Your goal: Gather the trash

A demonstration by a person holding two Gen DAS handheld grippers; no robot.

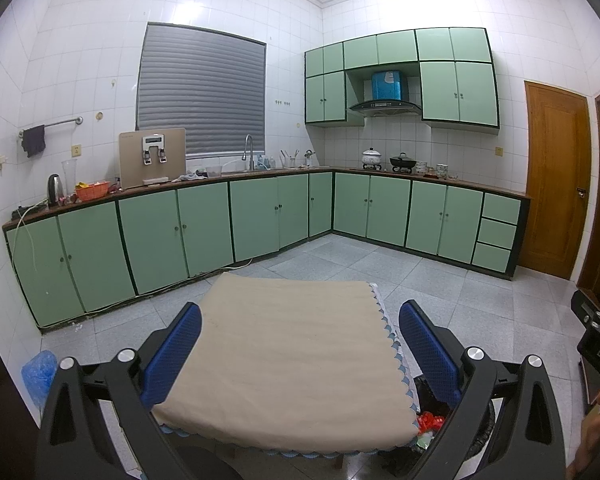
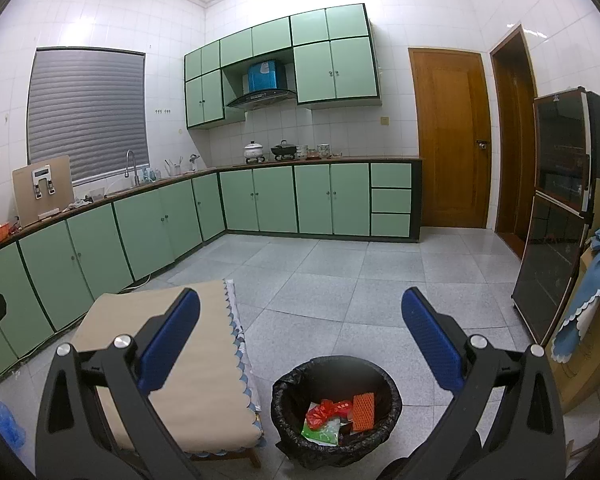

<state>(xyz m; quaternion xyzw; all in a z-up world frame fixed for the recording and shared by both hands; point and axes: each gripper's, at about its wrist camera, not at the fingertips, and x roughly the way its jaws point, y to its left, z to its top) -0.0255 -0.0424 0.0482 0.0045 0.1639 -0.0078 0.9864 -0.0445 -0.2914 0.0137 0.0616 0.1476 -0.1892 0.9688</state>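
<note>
A round trash bin [image 2: 392, 400] with a black liner stands on the floor right of a small table. In it lie a red wrapper [image 2: 326, 410], an orange foam net [image 2: 363, 411] and a green-white packet [image 2: 320, 433]. My right gripper [image 2: 300, 340] is open and empty, above and behind the bin. My left gripper [image 1: 300, 344] is open and empty over the beige cloth-covered table [image 1: 284, 360]. In the left wrist view the bin [image 1: 428, 396] peeks out at the table's right edge, with the red wrapper [image 1: 430, 422] showing.
Green floor cabinets [image 1: 204, 224] run along the left and back walls. A blue plastic bag [image 1: 38, 372] lies on the floor at left. A dark glass-door cabinet [image 2: 556, 216] and a cardboard box under blue cloth [image 2: 592, 300] stand at right. Wooden doors [image 2: 452, 136] are behind.
</note>
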